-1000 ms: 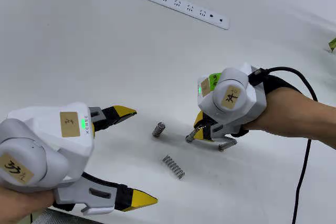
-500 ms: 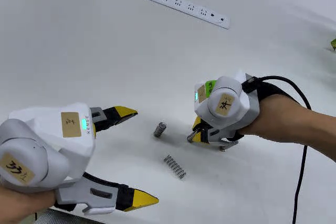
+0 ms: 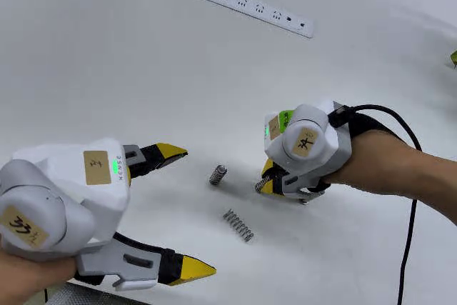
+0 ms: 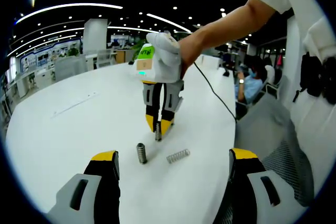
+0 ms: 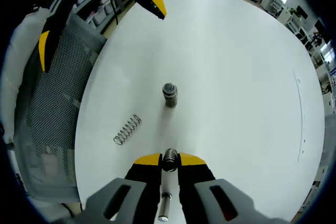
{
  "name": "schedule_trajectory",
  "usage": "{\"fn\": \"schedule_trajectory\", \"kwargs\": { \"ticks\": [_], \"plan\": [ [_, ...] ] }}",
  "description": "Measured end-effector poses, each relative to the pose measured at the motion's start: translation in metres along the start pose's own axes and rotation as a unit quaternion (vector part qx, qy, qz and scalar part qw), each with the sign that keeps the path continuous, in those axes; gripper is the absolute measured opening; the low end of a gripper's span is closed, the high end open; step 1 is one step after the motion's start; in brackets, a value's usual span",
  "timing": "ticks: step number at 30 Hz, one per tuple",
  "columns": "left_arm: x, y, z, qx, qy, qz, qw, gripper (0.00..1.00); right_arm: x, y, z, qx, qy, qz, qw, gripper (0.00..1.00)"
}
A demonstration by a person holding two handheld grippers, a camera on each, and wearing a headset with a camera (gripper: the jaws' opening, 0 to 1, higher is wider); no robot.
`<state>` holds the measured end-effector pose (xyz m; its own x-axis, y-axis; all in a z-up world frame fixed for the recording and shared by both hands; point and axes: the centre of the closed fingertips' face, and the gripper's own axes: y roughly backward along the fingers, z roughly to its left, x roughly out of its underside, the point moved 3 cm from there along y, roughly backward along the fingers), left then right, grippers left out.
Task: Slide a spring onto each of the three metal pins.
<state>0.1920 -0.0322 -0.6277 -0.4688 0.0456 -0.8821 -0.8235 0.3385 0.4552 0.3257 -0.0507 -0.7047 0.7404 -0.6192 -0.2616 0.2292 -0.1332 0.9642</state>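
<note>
Pinching the held spring (image 5: 169, 157) in the right gripper (image 5: 169, 163), long axis running out along the jaws, tip toward the table; cannot tell if a pin sits inside. Just behind the tips, a bare pin (image 5: 165, 203) lying flat. Ahead-left, a loose spring (image 5: 127, 128) on its side. Farther ahead, a sprung pin (image 5: 169, 94) standing upright: probably one done, two left. Beyond, left gripper (image 3: 194, 211) held wide apart, empty.
</note>
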Motion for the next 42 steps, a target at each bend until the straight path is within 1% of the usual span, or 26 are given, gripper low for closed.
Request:
{"fn": "schedule_trajectory", "kwargs": {
  "ticks": [4,6,9,12,14,16,19,24,26,27,29,32,34,35,39,40,41,42],
  "plan": [
    [-0.001,0.000,0.000,0.001,-0.002,0.001,1.0000,0.88,-0.001,0.000,0.000,0.002,-0.003,-0.004,1.0000,0.17],
    [-0.001,0.001,0.000,0.001,-0.004,0.001,1.0000,0.87,-0.001,0.001,-0.001,0.005,-0.004,-0.007,1.0000,0.18],
    [-0.001,0.001,0.000,0.001,-0.005,0.002,1.0000,0.87,-0.001,0.004,-0.002,0.010,-0.008,-0.014,0.9998,0.20],
    [-0.001,0.002,0.000,0.002,-0.008,0.005,1.0000,0.87,-0.003,0.011,-0.003,0.018,-0.017,-0.025,0.9994,0.22],
    [0.000,0.003,0.000,0.003,-0.009,0.007,0.9999,0.87,-0.001,0.012,-0.002,0.023,-0.023,-0.031,0.9990,0.24],
    [0.000,0.003,-0.001,0.005,-0.011,0.009,0.9999,0.86,-0.001,0.019,-0.002,0.030,-0.029,-0.040,0.9983,0.27],
    [0.000,0.004,-0.001,0.007,-0.016,0.014,0.9998,0.86,-0.002,0.029,-0.001,0.039,-0.049,-0.059,0.9963,0.34],
    [0.000,0.005,-0.002,0.013,-0.028,0.024,0.9992,0.86,0.000,0.046,0.003,0.055,-0.070,-0.091,0.9919,0.43],
    [-0.001,0.005,-0.002,0.016,-0.034,0.027,0.9989,0.85,0.000,0.054,0.006,0.059,-0.088,-0.114,0.9878,0.46],
    [-0.001,0.005,-0.003,0.018,-0.036,0.030,0.9987,0.85,0.000,0.058,0.007,0.062,-0.100,-0.129,0.9846,0.48],
    [-0.001,0.005,-0.003,0.020,-0.039,0.032,0.9985,0.85,0.002,0.064,0.009,0.067,-0.111,-0.143,0.9812,0.51],
    [-0.002,0.005,-0.003,0.023,-0.046,0.038,0.9980,0.85,0.007,0.076,0.015,0.077,-0.134,-0.170,0.9732,0.56],
    [-0.003,0.005,-0.004,0.026,-0.048,0.039,0.9977,0.84,0.009,0.082,0.018,0.083,-0.140,-0.185,0.9692,0.60],
    [-0.003,0.006,-0.005,0.028,-0.051,0.042,0.9974,0.84,0.012,0.086,0.020,0.087,-0.150,-0.193,0.9657,0.63],
    [-0.003,0.006,-0.006,0.033,-0.064,0.054,0.9960,0.83,0.024,0.096,0.029,0.096,-0.167,-0.216,0.9572,0.70],
    [-0.002,0.006,-0.006,0.035,-0.067,0.057,0.9955,0.83,0.026,0.101,0.033,0.100,-0.172,-0.226,0.9537,0.72],
    [-0.002,0.006,-0.006,0.036,-0.069,0.059,0.9952,0.82,0.029,0.103,0.035,0.101,-0.175,-0.232,0.9515,0.75],
    [-0.001,0.006,-0.006,0.040,-0.075,0.063,0.9944,0.81,0.033,0.105,0.039,0.103,-0.182,-0.242,0.9476,0.76]
  ]
}}
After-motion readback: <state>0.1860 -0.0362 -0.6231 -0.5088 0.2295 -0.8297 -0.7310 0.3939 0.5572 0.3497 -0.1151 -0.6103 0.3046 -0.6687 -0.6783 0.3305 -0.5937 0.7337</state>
